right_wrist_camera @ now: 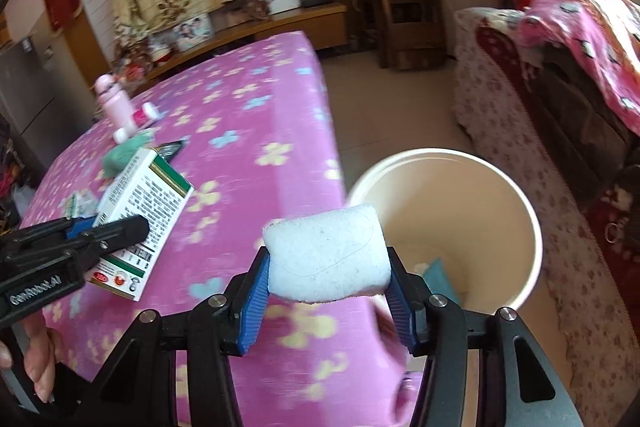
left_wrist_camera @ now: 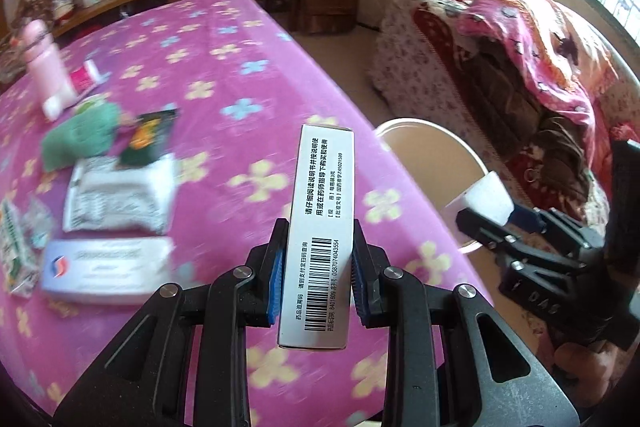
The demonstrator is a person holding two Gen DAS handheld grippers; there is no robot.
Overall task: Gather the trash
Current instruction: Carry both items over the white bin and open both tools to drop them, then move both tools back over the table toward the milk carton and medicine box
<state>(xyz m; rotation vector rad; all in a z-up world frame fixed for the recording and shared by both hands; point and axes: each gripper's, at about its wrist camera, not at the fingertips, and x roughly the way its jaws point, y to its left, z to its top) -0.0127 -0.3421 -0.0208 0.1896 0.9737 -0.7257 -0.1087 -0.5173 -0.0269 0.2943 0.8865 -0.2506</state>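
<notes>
My left gripper [left_wrist_camera: 318,259] is shut on a white medicine box [left_wrist_camera: 320,227] with a barcode, held above the pink flowered table [left_wrist_camera: 224,67]. The box also shows in the right wrist view [right_wrist_camera: 140,215]. My right gripper [right_wrist_camera: 328,267] is shut on a white foam block [right_wrist_camera: 328,255], held at the table's edge beside the cream trash bucket [right_wrist_camera: 520,203]. The bucket [left_wrist_camera: 424,131] stands on the floor right of the table. A teal item [right_wrist_camera: 440,279] lies inside it.
On the table lie a pink bottle [left_wrist_camera: 44,63], a green cloth [left_wrist_camera: 80,135], a dark packet [left_wrist_camera: 148,139], a white printed pouch [left_wrist_camera: 120,195], a silver box [left_wrist_camera: 108,267] and a small red-white box [left_wrist_camera: 86,79]. A covered sofa [left_wrist_camera: 520,75] stands at right.
</notes>
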